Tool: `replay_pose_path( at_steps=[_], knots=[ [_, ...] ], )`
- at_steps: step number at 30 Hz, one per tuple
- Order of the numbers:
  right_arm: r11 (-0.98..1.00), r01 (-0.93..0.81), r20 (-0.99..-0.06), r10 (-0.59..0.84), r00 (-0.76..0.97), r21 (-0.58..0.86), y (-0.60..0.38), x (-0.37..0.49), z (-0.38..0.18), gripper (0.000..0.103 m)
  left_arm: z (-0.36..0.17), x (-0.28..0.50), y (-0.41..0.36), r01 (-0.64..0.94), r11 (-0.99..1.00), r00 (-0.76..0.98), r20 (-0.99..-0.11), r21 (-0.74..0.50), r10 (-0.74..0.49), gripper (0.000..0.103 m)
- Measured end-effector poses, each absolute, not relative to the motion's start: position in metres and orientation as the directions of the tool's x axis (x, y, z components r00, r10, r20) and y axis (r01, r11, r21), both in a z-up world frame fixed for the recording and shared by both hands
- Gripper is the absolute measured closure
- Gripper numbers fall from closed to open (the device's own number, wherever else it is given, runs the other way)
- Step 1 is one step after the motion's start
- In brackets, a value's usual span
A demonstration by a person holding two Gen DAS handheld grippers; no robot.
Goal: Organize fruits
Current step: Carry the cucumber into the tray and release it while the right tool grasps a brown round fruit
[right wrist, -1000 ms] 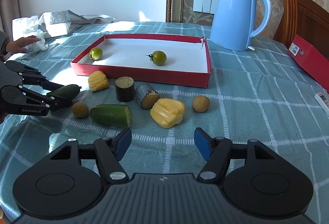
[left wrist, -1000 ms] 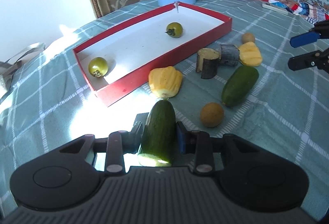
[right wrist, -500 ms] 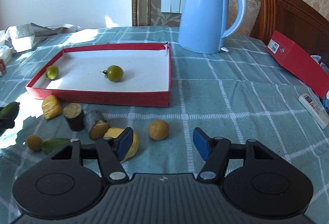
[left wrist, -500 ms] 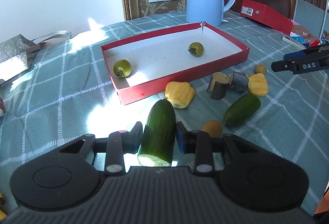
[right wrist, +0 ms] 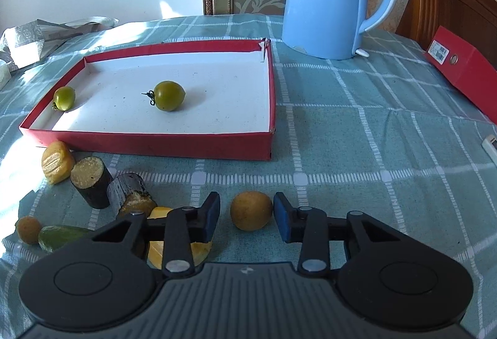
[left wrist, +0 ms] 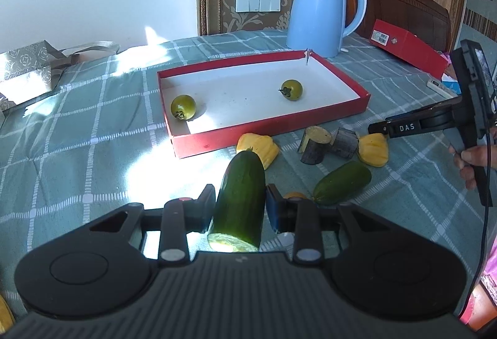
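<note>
- Left gripper (left wrist: 239, 211): pads pinch the cut cucumber half (left wrist: 239, 202) across its middle, cut face toward the cam, rounded tip aimed at the red tray (left wrist: 267, 127). It's lifted off the cloth, nearer us than the tray's front wall.
- Right gripper (right wrist: 247, 214): fingers spread, straddling the small round brown fruit (right wrist: 251, 210) w/ a gap each side; no contact that we can see. Fruit sits on the tablecloth (right wrist: 357, 158), on the near side of the tray.
- Handling, our guess: cucumber is firm, fairly heavy for its size, waxy skin so it could slip or pivot; mid-body grip looks balanced. Brown fruit is light and round, likely to roll; close on its widest part, gently, skin prob thin.
- Tray holds two green tomatoes (right wrist: 169, 95) (right wrist: 64, 98), well apart; plenty of bare floor btwn them.
- Still on the cloth: second cucumber half (left wrist: 341, 182), two yellow pieces (left wrist: 259, 148) (left wrist: 372, 149), two dark-skinned stubs (left wrist: 313, 144).
- Hard to tell: another brown fruit (left wrist: 295, 194) is mostly hidden behind the left gripper's finger; in the right view one yellow piece is half under the gripper body. Whether the stubs are cane we can't confirm.
</note>
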State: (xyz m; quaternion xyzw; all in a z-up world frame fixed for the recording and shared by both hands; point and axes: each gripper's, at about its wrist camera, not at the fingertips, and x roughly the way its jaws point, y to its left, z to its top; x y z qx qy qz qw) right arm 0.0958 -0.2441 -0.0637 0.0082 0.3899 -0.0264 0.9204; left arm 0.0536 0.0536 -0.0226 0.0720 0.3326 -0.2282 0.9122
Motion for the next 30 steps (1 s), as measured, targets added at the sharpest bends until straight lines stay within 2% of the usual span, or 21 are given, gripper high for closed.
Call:
replay_pose_path(
  at_steps=[3, 16, 23, 30],
  knots=[
    [0.999, 0.046, -0.713, -0.038, 0.700, -0.007, -0.245, 0.096, -0.065, 0.074, -0.022, 0.054, 0.052, 0.458, 0.889, 0.678, -0.639, -0.021, -0.365, 0.072],
    [1.000, 0.005, -0.658, -0.009, 0.753, -0.009, -0.248, 0.075, -0.041, 0.075, -0.010, 0.078, 0.043, 0.419, 0.905, 0.689, -0.623, -0.076, -0.371, 0.072],
    [1.000, -0.007, -0.633, 0.013, 0.774, 0.012, -0.251, 0.061, -0.022, 0.075, 0.003, 0.122, 0.020, 0.420, 0.903, 0.710, -0.587, -0.089, -0.389, 0.072],
    [1.000, -0.021, -0.616, 0.017, 0.787, 0.000, -0.252, 0.058, -0.013, 0.075, -0.007, 0.187, -0.004, 0.362, 0.930, 0.725, -0.610, -0.060, -0.321, 0.072]
  ],
)
